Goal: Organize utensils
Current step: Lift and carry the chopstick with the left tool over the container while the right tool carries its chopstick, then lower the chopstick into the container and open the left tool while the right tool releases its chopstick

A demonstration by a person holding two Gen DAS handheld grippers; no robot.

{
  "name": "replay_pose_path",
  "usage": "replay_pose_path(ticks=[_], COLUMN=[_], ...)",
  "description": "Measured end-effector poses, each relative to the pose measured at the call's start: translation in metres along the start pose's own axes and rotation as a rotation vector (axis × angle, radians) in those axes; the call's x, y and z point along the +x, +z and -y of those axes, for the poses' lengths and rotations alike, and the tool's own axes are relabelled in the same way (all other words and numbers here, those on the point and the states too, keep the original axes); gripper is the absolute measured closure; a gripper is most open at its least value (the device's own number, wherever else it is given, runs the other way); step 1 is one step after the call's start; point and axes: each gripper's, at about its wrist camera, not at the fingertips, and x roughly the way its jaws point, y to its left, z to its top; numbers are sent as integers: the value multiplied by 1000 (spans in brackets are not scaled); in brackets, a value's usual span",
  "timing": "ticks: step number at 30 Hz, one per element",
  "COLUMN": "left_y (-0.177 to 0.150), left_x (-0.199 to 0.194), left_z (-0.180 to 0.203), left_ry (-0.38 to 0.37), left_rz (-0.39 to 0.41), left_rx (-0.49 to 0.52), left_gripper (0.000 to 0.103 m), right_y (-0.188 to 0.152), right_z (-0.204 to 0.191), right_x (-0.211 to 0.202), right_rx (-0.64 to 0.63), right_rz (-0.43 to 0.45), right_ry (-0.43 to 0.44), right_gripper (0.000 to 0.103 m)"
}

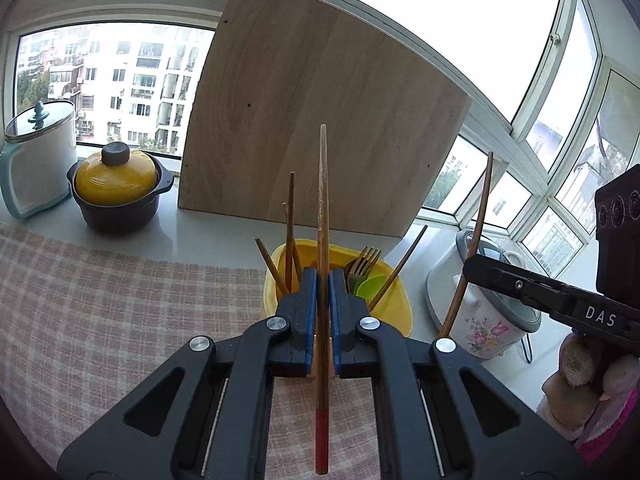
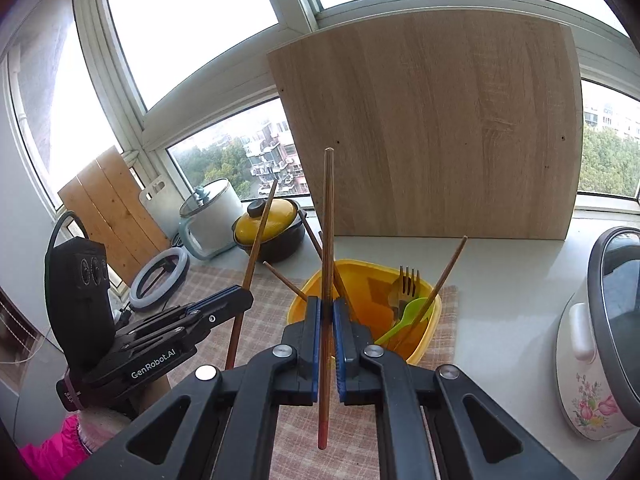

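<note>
A yellow tub (image 1: 400,308) (image 2: 372,276) on the checked cloth holds several wooden chopsticks (image 1: 289,236), a metal fork (image 1: 362,266) (image 2: 406,284) and a green spoon (image 1: 370,286) (image 2: 408,314). My left gripper (image 1: 323,276) is shut on a red-tipped chopstick (image 1: 322,216), held upright just before the tub. My right gripper (image 2: 327,304) is shut on another red-tipped chopstick (image 2: 327,220), also upright near the tub. The right gripper shows in the left wrist view (image 1: 476,264) with its chopstick (image 1: 472,240); the left gripper shows in the right wrist view (image 2: 240,298) with its chopstick (image 2: 254,256).
A wooden board (image 1: 320,120) (image 2: 432,128) leans against the window behind the tub. A yellow-lidded black pot (image 1: 118,188) (image 2: 272,224) and a white pot (image 1: 40,152) (image 2: 212,216) stand at the left. A floral rice cooker (image 1: 480,316) (image 2: 596,340) stands at the right. A ring light (image 2: 160,280) lies at the left.
</note>
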Motion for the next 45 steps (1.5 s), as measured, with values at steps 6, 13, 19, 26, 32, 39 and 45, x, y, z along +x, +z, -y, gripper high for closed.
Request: replay_pose_path(ticks=[6,13,19,26,32,39,45], left_y=[20,34,36,35,29,22,16], left_x=[23,48,65,76,81,80,76], left_z=[8,16,16,15,17,16,15], left_ry=[6,16,34,73,119,116,111], left_rz=[30,68,84,109,134,125,94], left_rx=[10,2,-4,1,18,23,25], left_gripper=[99,99,99,99,99,99,99], right_y=[26,46,49,50,46,40,31], right_z=[10,23,32,39,43,40,39], right_x=[-2,4,17,31,41,51,57], right_rx=[-13,-11,-9,0,5,0,-1], right_rz=[48,82,73,57,38,9,-17], right_ry=[-13,-27,-49,-55,-54,-47,-39], right_gripper=[100,100,100,100,100,100,100])
